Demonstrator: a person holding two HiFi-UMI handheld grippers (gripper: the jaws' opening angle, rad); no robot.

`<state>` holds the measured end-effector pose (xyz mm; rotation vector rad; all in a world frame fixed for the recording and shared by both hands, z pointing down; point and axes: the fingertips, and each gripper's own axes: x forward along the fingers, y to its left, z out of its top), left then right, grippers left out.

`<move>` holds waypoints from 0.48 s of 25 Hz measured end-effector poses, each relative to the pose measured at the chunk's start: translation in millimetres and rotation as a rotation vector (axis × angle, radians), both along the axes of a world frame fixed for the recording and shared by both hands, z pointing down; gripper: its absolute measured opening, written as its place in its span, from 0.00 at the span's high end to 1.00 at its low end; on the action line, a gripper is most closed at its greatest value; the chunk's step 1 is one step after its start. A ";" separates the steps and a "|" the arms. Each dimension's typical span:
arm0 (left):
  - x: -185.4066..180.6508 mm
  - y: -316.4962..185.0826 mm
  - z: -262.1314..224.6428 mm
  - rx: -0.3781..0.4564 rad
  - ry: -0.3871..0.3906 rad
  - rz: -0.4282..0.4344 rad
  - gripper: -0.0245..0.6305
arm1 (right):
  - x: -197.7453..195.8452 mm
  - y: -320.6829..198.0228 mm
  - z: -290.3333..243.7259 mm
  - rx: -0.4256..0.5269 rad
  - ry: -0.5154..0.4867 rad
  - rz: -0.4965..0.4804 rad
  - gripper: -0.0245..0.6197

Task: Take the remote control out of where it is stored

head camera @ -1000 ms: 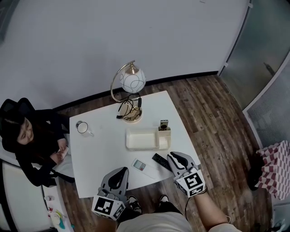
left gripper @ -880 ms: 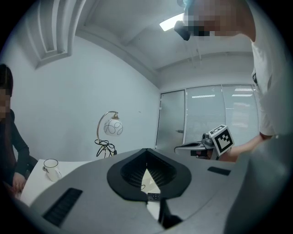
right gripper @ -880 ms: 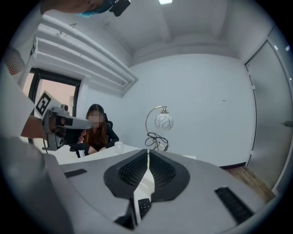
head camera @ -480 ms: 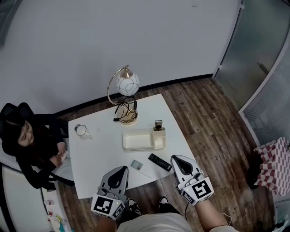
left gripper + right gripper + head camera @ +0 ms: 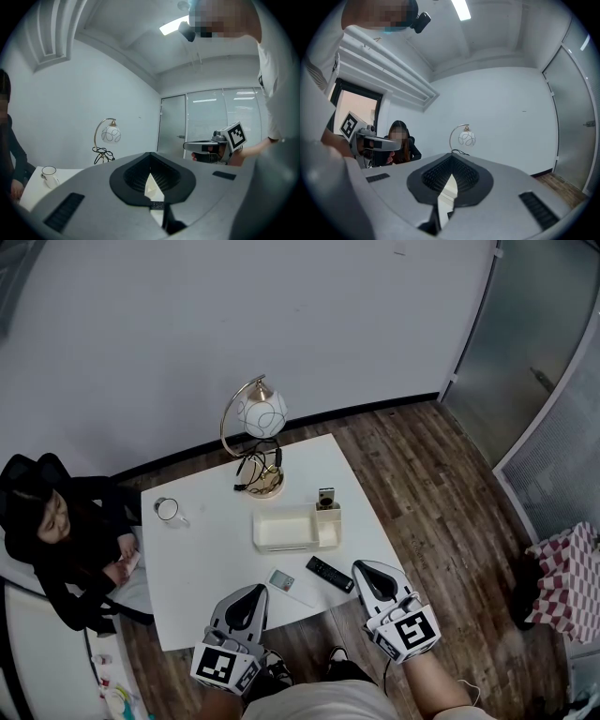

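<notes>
Right gripper (image 5: 364, 570): ribbed black pads together, nothing between them. Left gripper (image 5: 249, 592): same, closed and empty. Both are grey moulded shells with marker cubes, held at the near edge of the table (image 5: 202, 568), which is a matte white square.

Remote control (image 5: 330, 574): slim black bar lying flat and diagonal on the tabletop. It is outside the tray (image 5: 286, 545), just ahead of the right gripper's tip.

The tray is cream plastic, rectangular with rounded corners. A small upright item (image 5: 325, 498) stands in its right-end compartment.

A small white flat device (image 5: 281, 579) lies left of the remote.

Further back:
- white mug (image 5: 168, 510)
- lamp (image 5: 255, 414) with a brass arc stem and a white globe with swirl lines
- black cable (image 5: 255, 468) coiled at the lamp's base

The floor (image 5: 422, 465) is dark wood plank. A seated person (image 5: 66, 540) in dark clothes is at the table's left.
</notes>
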<state>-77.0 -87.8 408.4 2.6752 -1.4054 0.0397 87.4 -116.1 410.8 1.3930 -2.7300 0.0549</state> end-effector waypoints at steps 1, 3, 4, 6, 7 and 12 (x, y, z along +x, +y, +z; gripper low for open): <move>0.1 0.2 -0.1 0.000 0.000 -0.001 0.95 | 0.2 -0.5 0.1 -0.003 -0.001 0.002 0.95; 0.2 0.1 -1.9 -0.001 -0.003 -0.004 0.95 | 2.1 -2.4 2.3 -0.004 0.005 0.005 0.95; 0.2 0.2 -2.3 -0.001 -0.004 -0.006 0.95 | 3.0 -4.1 3.9 -0.007 0.009 0.008 0.95; -0.6 0.2 -1.6 -0.002 -0.004 -0.008 0.95 | 2.8 -8.9 5.9 -0.020 0.012 0.013 0.95; -1.1 0.0 -0.8 -0.004 -0.004 -0.009 0.95 | 2.1 -12.2 6.4 -0.027 0.014 0.016 0.95; -5.7 -1.5 2.6 -0.010 -0.005 -0.022 0.95 | 1.2 -44.0 12.6 -0.045 0.043 0.061 0.94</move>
